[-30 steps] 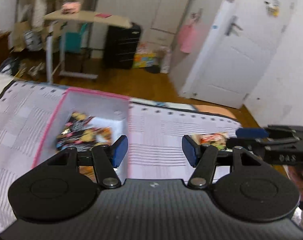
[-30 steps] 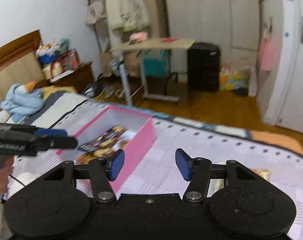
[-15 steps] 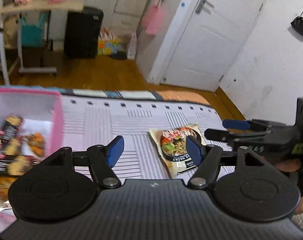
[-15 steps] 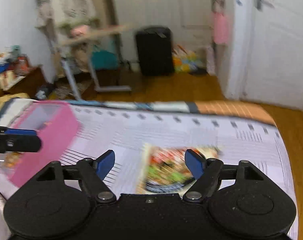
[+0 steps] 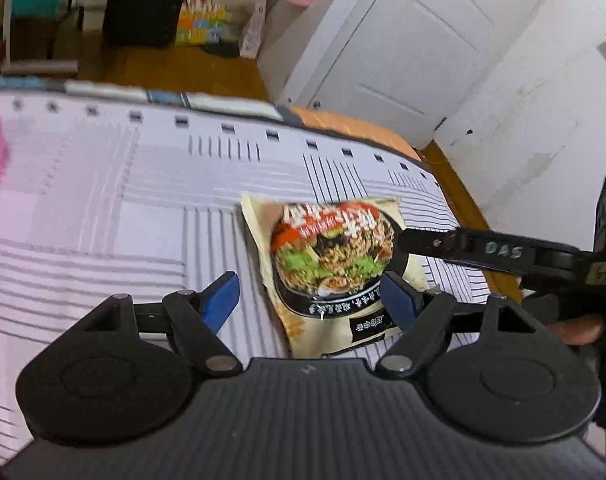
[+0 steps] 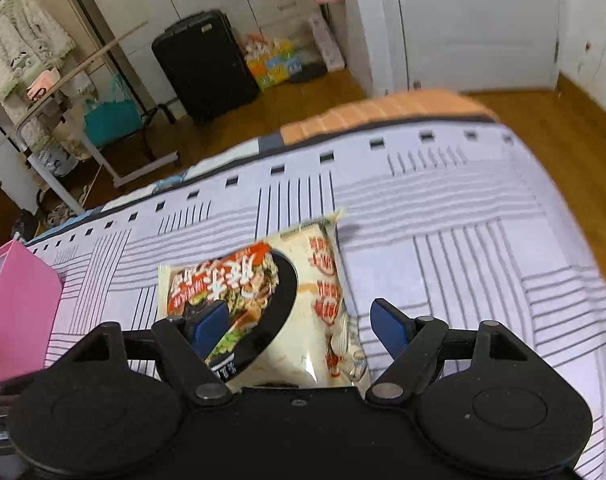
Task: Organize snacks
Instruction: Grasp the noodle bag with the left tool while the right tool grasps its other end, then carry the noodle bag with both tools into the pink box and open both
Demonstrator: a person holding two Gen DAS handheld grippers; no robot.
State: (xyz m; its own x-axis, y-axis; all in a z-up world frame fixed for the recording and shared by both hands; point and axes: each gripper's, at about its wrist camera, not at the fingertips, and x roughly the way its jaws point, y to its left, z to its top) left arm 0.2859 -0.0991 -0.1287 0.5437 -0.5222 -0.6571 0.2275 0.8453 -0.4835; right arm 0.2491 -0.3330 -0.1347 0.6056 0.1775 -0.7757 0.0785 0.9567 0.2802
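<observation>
A cream noodle packet [image 5: 331,264] with a bowl picture lies flat on the striped bedsheet; it also shows in the right wrist view [image 6: 271,300]. My left gripper [image 5: 309,300] is open, just above the packet's near end, which sits between its jaws. My right gripper [image 6: 299,328] is open and straddles the packet from the other side, its left pad over the print. In the left wrist view the right gripper's finger [image 5: 463,246] reaches in from the right and touches the packet's edge. The pink box [image 6: 15,312] stands to the left.
The bedsheet [image 5: 103,208] covers the bed, whose far edge drops to a wooden floor [image 6: 563,120]. A black suitcase [image 6: 207,64], a white door [image 5: 403,52] and a rolling table [image 6: 63,88] stand beyond the bed.
Both grippers have swung right from the pink box and come down close over the noodle packet. The box has slid to the left edge of both views.
</observation>
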